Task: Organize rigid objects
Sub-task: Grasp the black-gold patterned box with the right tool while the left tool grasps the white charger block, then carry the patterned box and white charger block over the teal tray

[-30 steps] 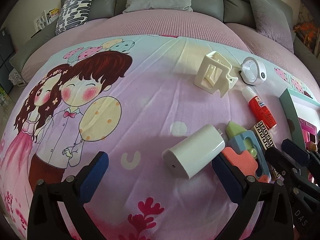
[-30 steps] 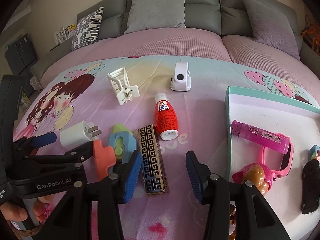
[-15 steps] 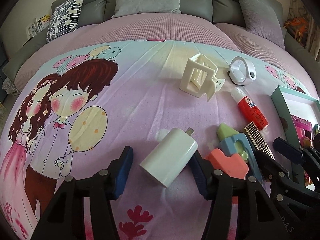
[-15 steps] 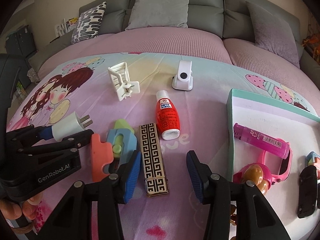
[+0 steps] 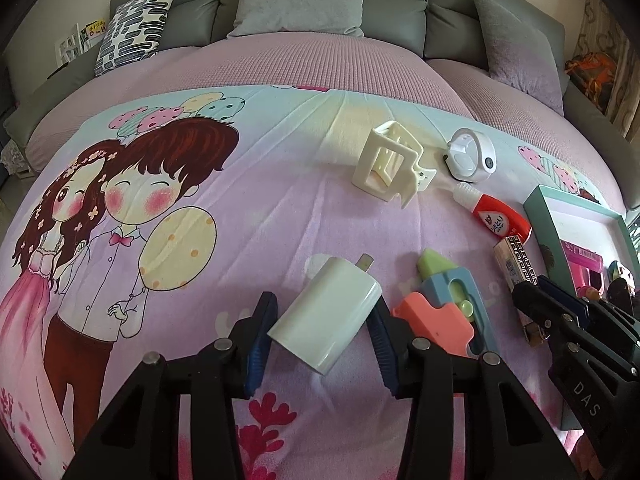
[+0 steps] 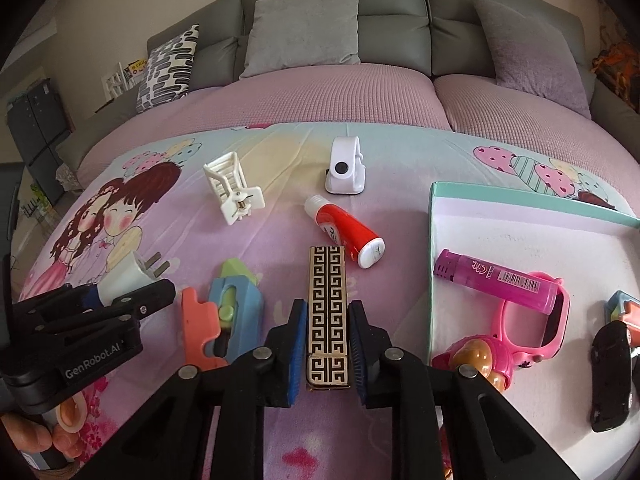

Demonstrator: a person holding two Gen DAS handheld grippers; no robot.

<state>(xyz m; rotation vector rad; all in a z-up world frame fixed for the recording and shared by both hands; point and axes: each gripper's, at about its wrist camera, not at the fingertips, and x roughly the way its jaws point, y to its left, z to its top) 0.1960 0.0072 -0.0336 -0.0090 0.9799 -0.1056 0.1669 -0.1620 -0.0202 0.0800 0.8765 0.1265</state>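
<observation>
Right gripper (image 6: pixel 325 344) clamped on patterned box (image 6: pixel 327 312), still down on bed. Left gripper (image 5: pixel 320 336) closing around white charger (image 5: pixel 326 318); pads look in contact, hard to confirm. Done: lighter (image 6: pixel 496 282), pink glasses (image 6: pixel 532 332), toy car (image 6: pixel 612 376) already in tray (image 6: pixel 434 216) right of right gripper. Left: red tube (image 6: pixel 348 232), white clip (image 6: pixel 232 188), white gadget (image 6: pixel 345 168), toy knife (image 6: pixel 228 312), all ahead.

One charger (image 5: pixel 326 322), one clip (image 5: pixel 386 164), two tools (image 6: pixel 325 344).
</observation>
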